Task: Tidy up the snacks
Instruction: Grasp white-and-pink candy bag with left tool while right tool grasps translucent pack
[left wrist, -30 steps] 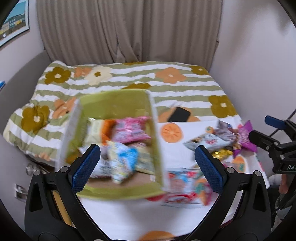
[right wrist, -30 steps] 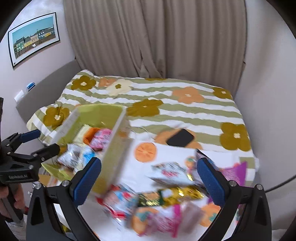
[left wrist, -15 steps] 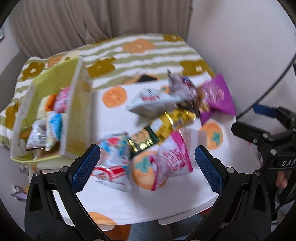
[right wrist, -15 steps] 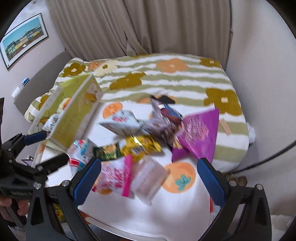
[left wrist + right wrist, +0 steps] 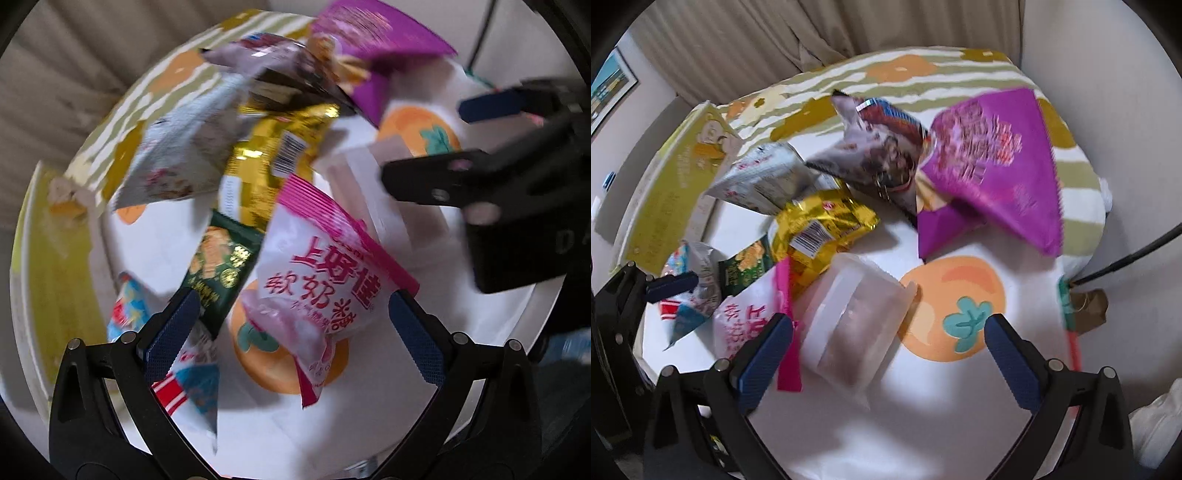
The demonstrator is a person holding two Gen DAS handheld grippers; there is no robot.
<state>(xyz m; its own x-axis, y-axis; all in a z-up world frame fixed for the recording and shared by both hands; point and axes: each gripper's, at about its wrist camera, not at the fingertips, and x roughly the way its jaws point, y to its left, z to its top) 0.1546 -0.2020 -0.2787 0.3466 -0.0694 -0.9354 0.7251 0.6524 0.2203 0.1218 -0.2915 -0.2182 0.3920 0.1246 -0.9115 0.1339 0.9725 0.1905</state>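
Note:
Snack packets lie scattered on a white table with orange fruit prints [image 5: 953, 310]. My left gripper [image 5: 295, 325] is open just above a pink-and-white candy bag [image 5: 325, 280], with a dark green packet [image 5: 218, 266] by its left finger. My right gripper [image 5: 890, 350] is open over a clear plastic packet [image 5: 849, 325]. A gold bag [image 5: 820, 225], a purple bag [image 5: 990, 166], a brown-and-blue bag [image 5: 875, 147] and a white bag [image 5: 761, 177] lie beyond. The green box [image 5: 672, 192] stands at the left. The right gripper [image 5: 491, 162] shows in the left wrist view too.
Behind the table is a bed with a striped, flowered cover [image 5: 905, 70], then beige curtains [image 5: 746, 33]. A wall [image 5: 1108, 74] closes the right side, with a black cable [image 5: 1126, 262] running down it. A red-and-blue packet [image 5: 184, 373] lies near the table's front left.
Both grippers have dropped closer to the table and swung right, away from the green box. The snack pile now fills both views. Both stay open.

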